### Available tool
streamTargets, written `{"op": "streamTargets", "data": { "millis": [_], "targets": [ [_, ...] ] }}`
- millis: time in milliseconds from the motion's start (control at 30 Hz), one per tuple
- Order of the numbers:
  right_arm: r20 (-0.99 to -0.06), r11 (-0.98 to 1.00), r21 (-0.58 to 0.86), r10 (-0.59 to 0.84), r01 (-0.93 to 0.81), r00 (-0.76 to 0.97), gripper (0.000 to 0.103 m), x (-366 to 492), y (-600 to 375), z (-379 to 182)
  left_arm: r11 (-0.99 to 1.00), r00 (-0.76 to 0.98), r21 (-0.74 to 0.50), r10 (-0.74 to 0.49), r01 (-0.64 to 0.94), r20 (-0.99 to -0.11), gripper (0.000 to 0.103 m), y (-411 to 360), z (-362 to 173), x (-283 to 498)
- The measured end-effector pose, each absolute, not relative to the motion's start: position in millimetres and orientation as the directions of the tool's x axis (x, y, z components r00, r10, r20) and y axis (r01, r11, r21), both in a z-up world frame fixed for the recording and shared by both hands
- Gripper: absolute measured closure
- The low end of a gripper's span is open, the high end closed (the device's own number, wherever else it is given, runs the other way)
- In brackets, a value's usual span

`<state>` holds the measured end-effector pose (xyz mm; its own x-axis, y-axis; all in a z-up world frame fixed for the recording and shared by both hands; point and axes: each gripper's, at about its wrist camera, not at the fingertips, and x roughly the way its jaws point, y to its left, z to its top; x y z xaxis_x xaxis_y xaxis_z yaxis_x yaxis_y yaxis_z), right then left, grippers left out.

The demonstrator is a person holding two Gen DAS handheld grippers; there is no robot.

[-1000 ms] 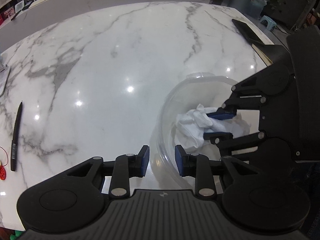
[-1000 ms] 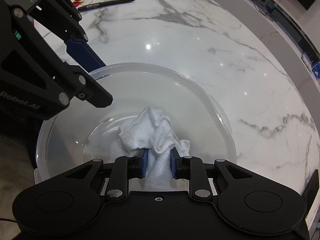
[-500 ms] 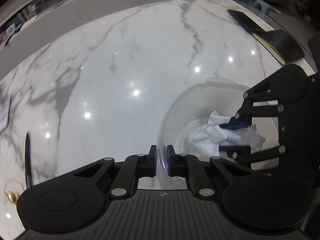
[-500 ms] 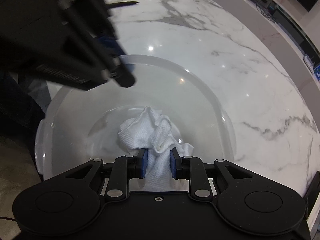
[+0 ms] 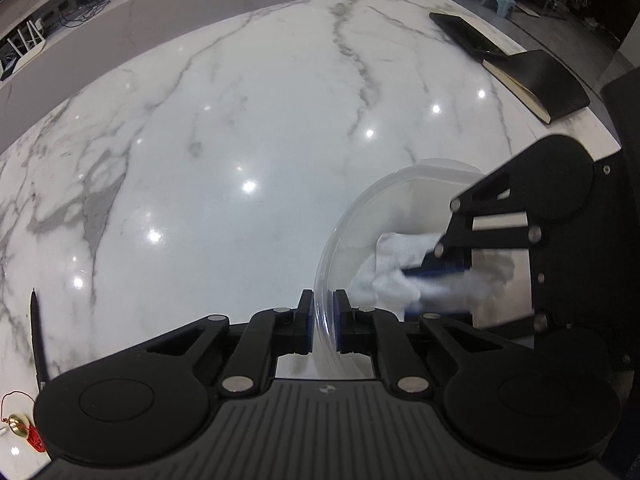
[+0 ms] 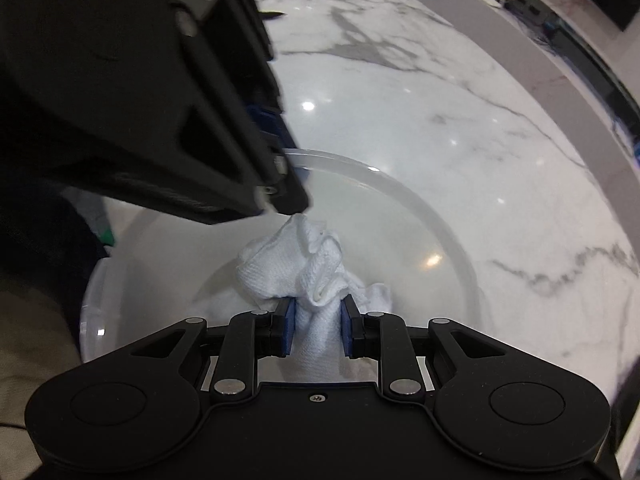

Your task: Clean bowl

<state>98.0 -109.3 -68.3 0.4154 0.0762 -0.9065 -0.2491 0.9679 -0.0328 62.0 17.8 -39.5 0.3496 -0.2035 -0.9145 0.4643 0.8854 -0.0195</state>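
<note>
A clear plastic bowl (image 5: pixel 384 196) stands on the white marble table (image 5: pixel 240 120). My left gripper (image 5: pixel 322 322) is shut on the bowl's near rim, one blue pad on each side of the wall. Inside the bowl lies a crumpled white cloth (image 5: pixel 390 268). The right gripper (image 6: pixel 318 330) is shut on that cloth (image 6: pixel 304 272) and reaches down into the bowl (image 6: pixel 440 216). In the left wrist view the right gripper (image 5: pixel 434 290) comes in from the right. The left gripper (image 6: pixel 286 148) fills the upper left of the right wrist view, clamped on the rim.
A black notebook (image 5: pixel 540 80) with a phone (image 5: pixel 464 34) on it lies at the table's far right corner. A black pen (image 5: pixel 37 332) and a small gold and red charm (image 5: pixel 20 426) lie at the left. The table edge runs close by the bowl.
My left gripper has shut on the bowl's rim, which stood between its open pads a second ago. The left hand rolled and shifted a little. The right gripper kept its hold on the cloth.
</note>
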Motion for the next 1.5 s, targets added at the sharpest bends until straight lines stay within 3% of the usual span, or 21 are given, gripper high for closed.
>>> {"op": "streamTargets", "data": {
  "millis": [300, 967, 1500],
  "targets": [
    [-0.920, 0.953, 0.010, 0.127, -0.302, 0.371, 0.083, 91, -97, -64, 0.886, 0.362, 0.005, -0.184, 0.464, -0.914, 0.094, 13, -39, 61],
    [-0.928, 0.966, -0.122, -0.029, -0.230, 0.373, 0.083, 82, -119, -70, 0.885, 0.380, 0.038, -0.160, 0.464, -0.911, 0.093, 12, -39, 60],
    [-0.926, 0.960, -0.104, 0.002, -0.261, 0.377, 0.084, 107, -136, -74, 0.751, 0.399, 0.138, -0.178, 0.646, -0.900, 0.090, 7, -41, 64]
  ]
}}
